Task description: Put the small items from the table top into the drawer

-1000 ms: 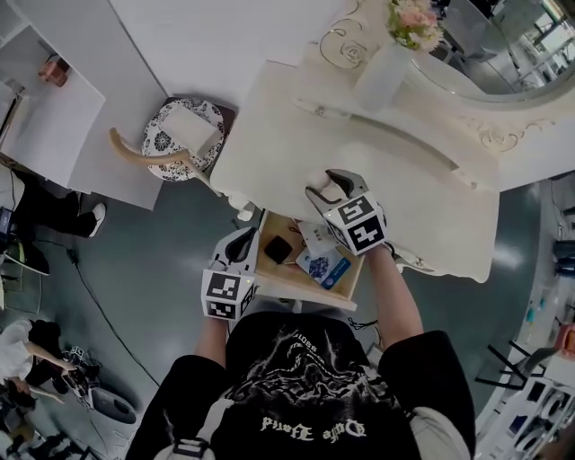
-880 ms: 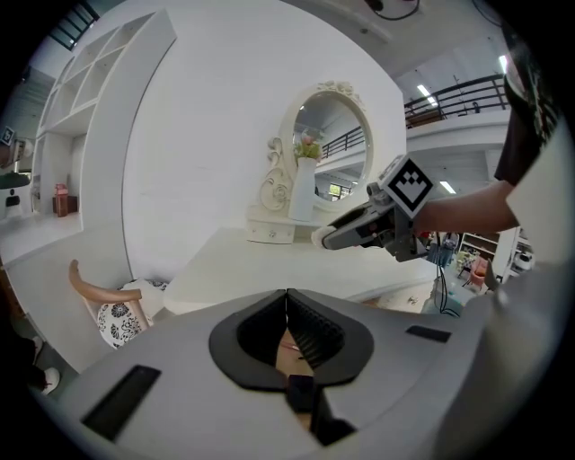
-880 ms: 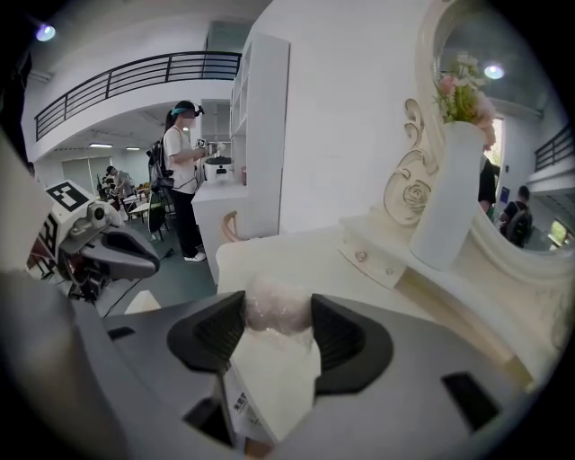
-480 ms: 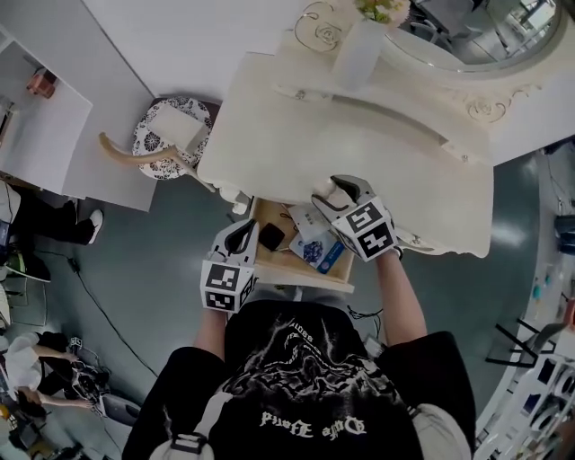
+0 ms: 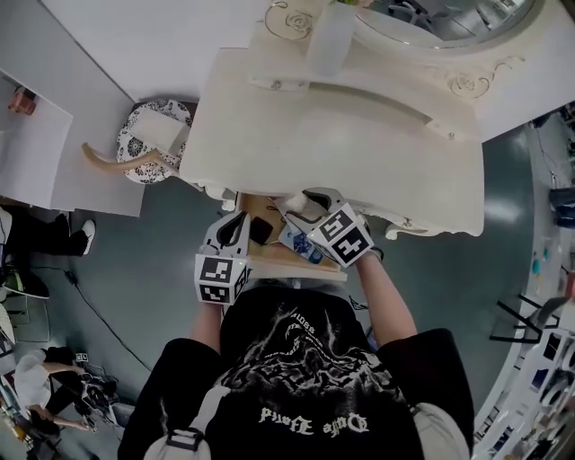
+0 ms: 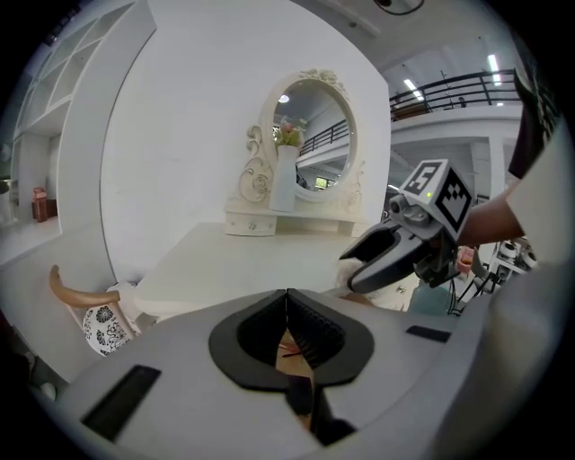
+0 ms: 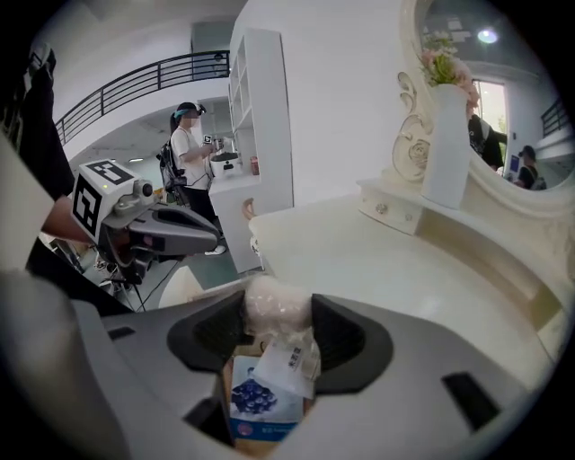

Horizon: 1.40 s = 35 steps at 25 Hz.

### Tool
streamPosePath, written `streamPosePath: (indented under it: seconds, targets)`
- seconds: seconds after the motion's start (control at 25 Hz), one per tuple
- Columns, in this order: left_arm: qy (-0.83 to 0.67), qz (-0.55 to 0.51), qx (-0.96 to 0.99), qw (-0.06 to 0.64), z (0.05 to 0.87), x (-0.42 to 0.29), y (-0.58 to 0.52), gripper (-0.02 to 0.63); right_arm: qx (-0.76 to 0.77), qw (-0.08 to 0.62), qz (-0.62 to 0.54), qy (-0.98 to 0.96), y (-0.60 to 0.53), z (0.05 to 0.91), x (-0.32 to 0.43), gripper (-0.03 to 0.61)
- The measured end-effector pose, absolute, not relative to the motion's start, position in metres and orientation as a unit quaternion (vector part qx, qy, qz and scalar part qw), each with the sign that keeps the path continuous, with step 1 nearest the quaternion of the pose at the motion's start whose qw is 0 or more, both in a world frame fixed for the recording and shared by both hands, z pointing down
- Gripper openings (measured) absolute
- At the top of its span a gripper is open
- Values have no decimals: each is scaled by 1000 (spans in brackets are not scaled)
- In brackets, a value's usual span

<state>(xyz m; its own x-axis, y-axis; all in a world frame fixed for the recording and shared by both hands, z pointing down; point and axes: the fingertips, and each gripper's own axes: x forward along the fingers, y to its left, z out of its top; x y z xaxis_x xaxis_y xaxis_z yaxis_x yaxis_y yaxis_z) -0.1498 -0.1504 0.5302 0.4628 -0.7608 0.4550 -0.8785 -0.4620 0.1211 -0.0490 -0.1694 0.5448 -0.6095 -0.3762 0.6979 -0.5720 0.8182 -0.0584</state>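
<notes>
My right gripper hangs over the open wooden drawer, just in front of the cream dressing table. It is shut on a small white wrapped bundle that fills the gap between its pads. Below the bundle, inside the drawer, lie a blue packet and a white sachet. A black item sits at the drawer's left side. My left gripper is shut and empty at the drawer's left front corner; in its own view the pads meet.
A round patterned stool stands left of the table. At the table's back are a tall white vase, an oval mirror and a small drawer box. A person stands far off beside a white shelf.
My right gripper has drawn back from the table's front edge with the white bundle and now hangs over the drawer. The left gripper has stayed at the drawer's left.
</notes>
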Motion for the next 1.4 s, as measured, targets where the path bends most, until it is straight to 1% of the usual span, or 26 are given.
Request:
streamPosePath:
  seconds: [0.32, 0.52, 1.0, 1.4]
  targets:
    - [-495, 172, 833, 176, 532, -146, -148, 15, 218, 373, 160, -888, -148, 581, -81, 238]
    - [-498, 172, 832, 177, 532, -147, -144, 15, 210, 374, 186, -884, -145, 603, -102, 241]
    - [-502, 177, 827, 184, 538, -156, -138, 15, 190, 425, 153, -872, -140, 646, -124, 255]
    - [-506, 196, 817, 198, 549, -170, -139, 15, 181, 458, 158, -856, -135, 676, -135, 268]
